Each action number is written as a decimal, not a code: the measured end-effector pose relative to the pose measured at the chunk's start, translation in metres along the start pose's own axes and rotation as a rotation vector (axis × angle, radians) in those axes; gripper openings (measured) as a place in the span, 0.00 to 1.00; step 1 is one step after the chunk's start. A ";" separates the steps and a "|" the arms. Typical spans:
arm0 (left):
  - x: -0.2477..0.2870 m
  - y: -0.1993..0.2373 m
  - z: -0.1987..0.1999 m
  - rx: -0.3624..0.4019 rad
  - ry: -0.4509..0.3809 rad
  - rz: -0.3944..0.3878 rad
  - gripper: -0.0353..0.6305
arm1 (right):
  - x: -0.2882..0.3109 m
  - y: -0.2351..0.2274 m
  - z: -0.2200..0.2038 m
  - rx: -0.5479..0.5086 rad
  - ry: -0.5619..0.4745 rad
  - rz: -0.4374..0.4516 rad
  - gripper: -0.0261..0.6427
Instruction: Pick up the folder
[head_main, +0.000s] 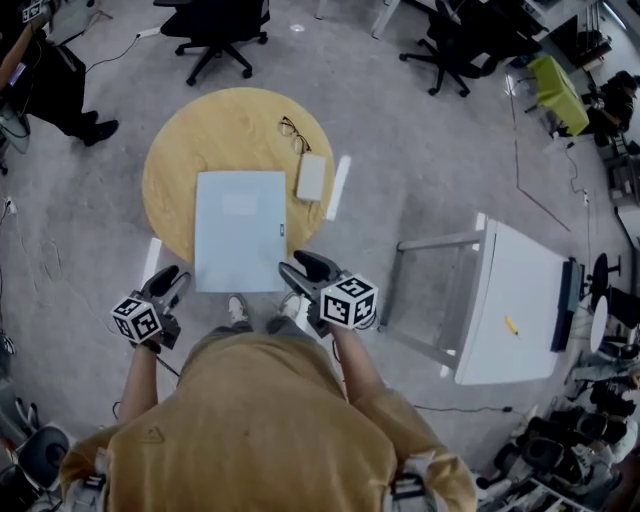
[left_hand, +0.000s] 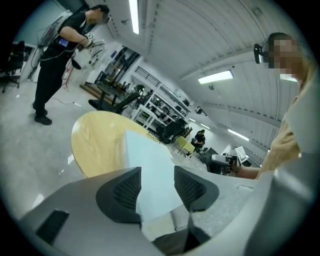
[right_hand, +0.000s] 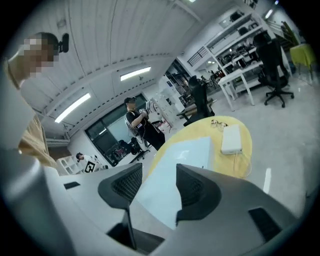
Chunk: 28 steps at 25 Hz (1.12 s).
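Note:
A pale blue folder (head_main: 240, 230) lies flat on a round wooden table (head_main: 175, 165), its near edge reaching past the table's rim toward me. My left gripper (head_main: 172, 284) hovers just left of the folder's near left corner, jaws apart and nothing in them. My right gripper (head_main: 299, 268) sits by the near right corner, also open and empty. In the left gripper view the folder (left_hand: 150, 165) shows through the gap of the left gripper (left_hand: 157, 179). The right gripper view shows the folder (right_hand: 185, 152) beyond the right gripper (right_hand: 159, 176).
Glasses (head_main: 292, 130) and a white box (head_main: 311, 176) lie on the table right of the folder. A white strip (head_main: 338, 187) lies on the floor. A white table (head_main: 520, 300) stands at right, office chairs (head_main: 215, 30) at the back, a person (head_main: 40, 70) at far left.

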<state>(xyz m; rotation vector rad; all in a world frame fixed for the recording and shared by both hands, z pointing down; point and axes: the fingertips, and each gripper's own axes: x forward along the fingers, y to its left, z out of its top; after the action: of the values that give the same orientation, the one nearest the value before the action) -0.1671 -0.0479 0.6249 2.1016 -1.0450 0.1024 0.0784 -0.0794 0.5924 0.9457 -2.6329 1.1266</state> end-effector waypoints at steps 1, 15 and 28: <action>0.003 0.003 -0.005 -0.047 0.013 -0.018 0.36 | 0.003 -0.005 -0.009 0.043 0.017 0.017 0.35; 0.032 0.055 -0.065 -0.309 0.137 -0.048 0.68 | 0.025 -0.057 -0.097 0.277 0.218 0.010 0.55; 0.054 0.047 -0.084 -0.451 0.236 -0.148 0.70 | 0.037 -0.075 -0.140 0.506 0.303 0.042 0.59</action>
<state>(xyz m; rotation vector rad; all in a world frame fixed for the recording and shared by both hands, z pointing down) -0.1440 -0.0437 0.7321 1.7007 -0.6923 0.0359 0.0759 -0.0401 0.7507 0.7114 -2.1752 1.8332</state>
